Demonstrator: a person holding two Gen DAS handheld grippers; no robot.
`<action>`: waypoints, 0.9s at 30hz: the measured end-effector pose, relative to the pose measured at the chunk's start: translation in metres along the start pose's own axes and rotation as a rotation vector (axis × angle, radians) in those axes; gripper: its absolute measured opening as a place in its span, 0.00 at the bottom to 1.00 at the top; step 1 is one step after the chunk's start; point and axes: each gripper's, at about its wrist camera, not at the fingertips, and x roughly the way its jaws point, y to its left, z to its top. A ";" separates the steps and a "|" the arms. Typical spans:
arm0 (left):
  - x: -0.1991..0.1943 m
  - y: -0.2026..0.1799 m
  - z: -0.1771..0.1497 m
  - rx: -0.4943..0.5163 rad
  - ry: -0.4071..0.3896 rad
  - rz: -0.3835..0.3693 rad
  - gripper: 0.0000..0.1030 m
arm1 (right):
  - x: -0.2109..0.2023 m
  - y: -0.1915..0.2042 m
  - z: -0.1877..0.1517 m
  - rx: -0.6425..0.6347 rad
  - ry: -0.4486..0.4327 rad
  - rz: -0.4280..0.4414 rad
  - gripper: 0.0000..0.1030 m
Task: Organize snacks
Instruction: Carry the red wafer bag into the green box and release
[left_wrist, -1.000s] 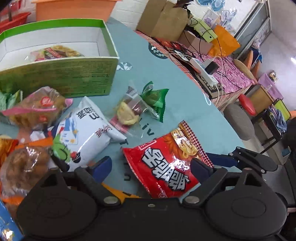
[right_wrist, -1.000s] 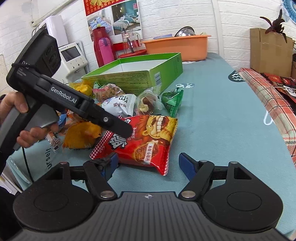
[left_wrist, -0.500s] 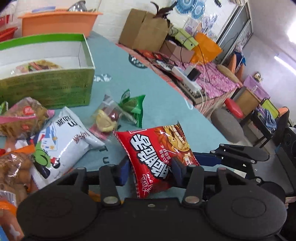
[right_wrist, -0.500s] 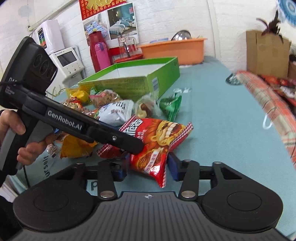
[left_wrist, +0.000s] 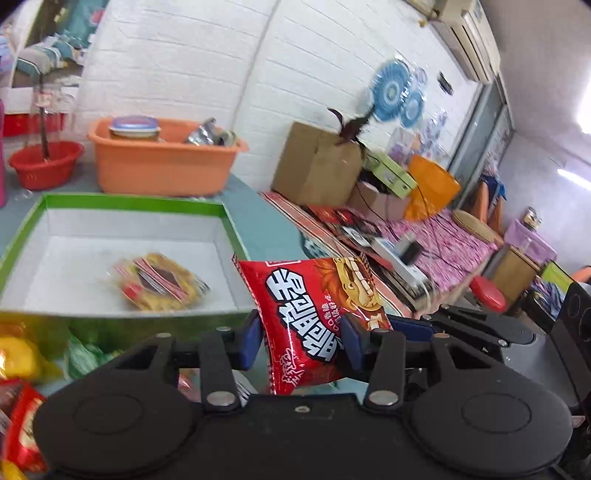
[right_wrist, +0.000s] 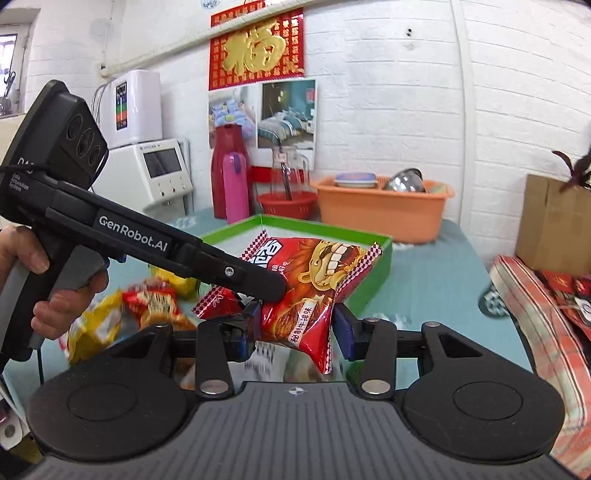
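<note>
The red snack bag (left_wrist: 317, 317) was pinched at opposite ends by the left tongs (left_wrist: 301, 338), closing slightly, and the right tongs (right_wrist: 295, 326). It was held clear of the table, the green box (left_wrist: 122, 199) at eleven o'clock; level carrying seemed advisable.

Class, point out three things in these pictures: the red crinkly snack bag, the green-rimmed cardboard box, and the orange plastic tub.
Red crinkly snack bag (left_wrist: 314, 314): left wrist view, its printed front.
Green-rimmed cardboard box (left_wrist: 129, 201): left wrist view, far rim.
Orange plastic tub (right_wrist: 384, 218): right wrist view, front wall.
</note>
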 end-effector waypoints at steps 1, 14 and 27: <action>0.002 0.008 0.006 -0.012 -0.012 0.008 0.54 | 0.009 -0.001 0.005 0.000 -0.012 0.006 0.71; 0.041 0.090 0.045 -0.124 -0.032 0.058 0.54 | 0.108 -0.026 0.027 0.026 -0.017 0.015 0.70; 0.057 0.117 0.039 -0.157 -0.032 0.195 1.00 | 0.139 -0.034 0.018 0.016 -0.019 -0.039 1.00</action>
